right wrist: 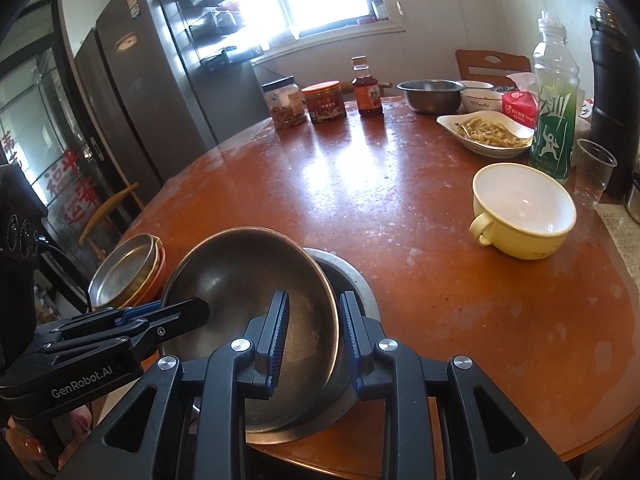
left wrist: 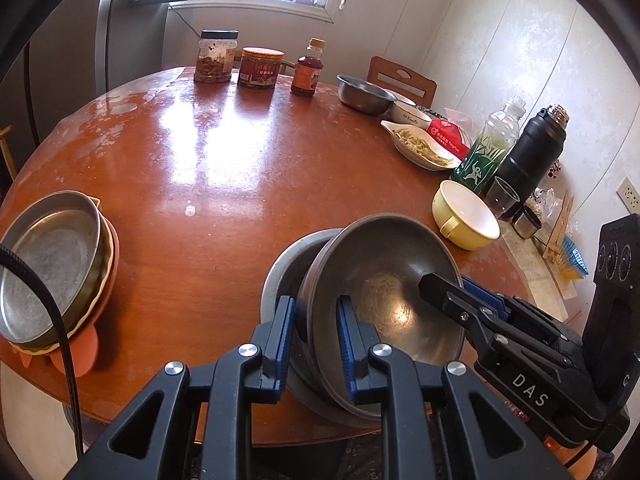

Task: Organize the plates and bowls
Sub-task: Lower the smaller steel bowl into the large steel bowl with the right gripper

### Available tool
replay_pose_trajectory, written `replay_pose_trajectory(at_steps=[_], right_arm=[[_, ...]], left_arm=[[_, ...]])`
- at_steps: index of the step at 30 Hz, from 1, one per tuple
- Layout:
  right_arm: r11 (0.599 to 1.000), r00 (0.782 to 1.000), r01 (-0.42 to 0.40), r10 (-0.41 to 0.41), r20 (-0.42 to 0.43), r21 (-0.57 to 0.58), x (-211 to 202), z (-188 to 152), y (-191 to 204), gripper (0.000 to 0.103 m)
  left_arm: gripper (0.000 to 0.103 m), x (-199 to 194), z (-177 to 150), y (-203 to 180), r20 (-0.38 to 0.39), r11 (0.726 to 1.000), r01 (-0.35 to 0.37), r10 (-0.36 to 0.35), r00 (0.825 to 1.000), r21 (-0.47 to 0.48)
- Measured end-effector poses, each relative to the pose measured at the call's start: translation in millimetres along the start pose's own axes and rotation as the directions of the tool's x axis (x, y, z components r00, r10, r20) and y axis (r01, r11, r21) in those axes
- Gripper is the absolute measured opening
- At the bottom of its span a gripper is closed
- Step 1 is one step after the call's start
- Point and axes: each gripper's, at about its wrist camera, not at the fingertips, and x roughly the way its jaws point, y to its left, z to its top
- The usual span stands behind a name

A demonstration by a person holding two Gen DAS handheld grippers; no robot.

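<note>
A dark steel bowl (left wrist: 384, 280) tilts inside a larger grey metal bowl (left wrist: 280, 272) at the table's near edge. My left gripper (left wrist: 314, 336) is shut on the tilted bowl's left rim. My right gripper (right wrist: 314, 336) is shut on its right rim; it shows in the left wrist view (left wrist: 460, 292) reaching in from the right. In the right wrist view the steel bowl (right wrist: 240, 280) leans left over the grey bowl (right wrist: 348, 276), and the left gripper (right wrist: 188, 312) holds its far rim. A stack of metal and orange plates (left wrist: 52, 260) sits at the left edge.
A yellow cup-bowl (right wrist: 524, 208) stands to the right. A dish of food (right wrist: 484, 132), steel bowl (right wrist: 430, 94), white bowl (right wrist: 480, 98), green bottle (right wrist: 554, 120), black flask (left wrist: 532, 152), plastic cup (right wrist: 594, 172) and jars (left wrist: 216, 56) line the far and right sides of the round wooden table (left wrist: 224, 160).
</note>
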Motion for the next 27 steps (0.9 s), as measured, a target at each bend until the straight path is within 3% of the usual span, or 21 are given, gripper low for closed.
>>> replay_pose_trajectory(at_steps=[13,27], right_arm=[[1.000,1.000,0.022,-0.021,0.008,-0.018,7.9,-1.6,-2.2,0.028],[0.998,0.999,0.030,-0.027,0.036,-0.064,13.4,-1.0,0.7,0.029]], left_arm=[[0.021,11.6,3.0,4.7,-0.002,1.000,0.028,-0.028,1.000,0.002],[0.021,19.2,4.9,6.6,-0.011,1.000,0.007,-0.007,1.000,0.017]])
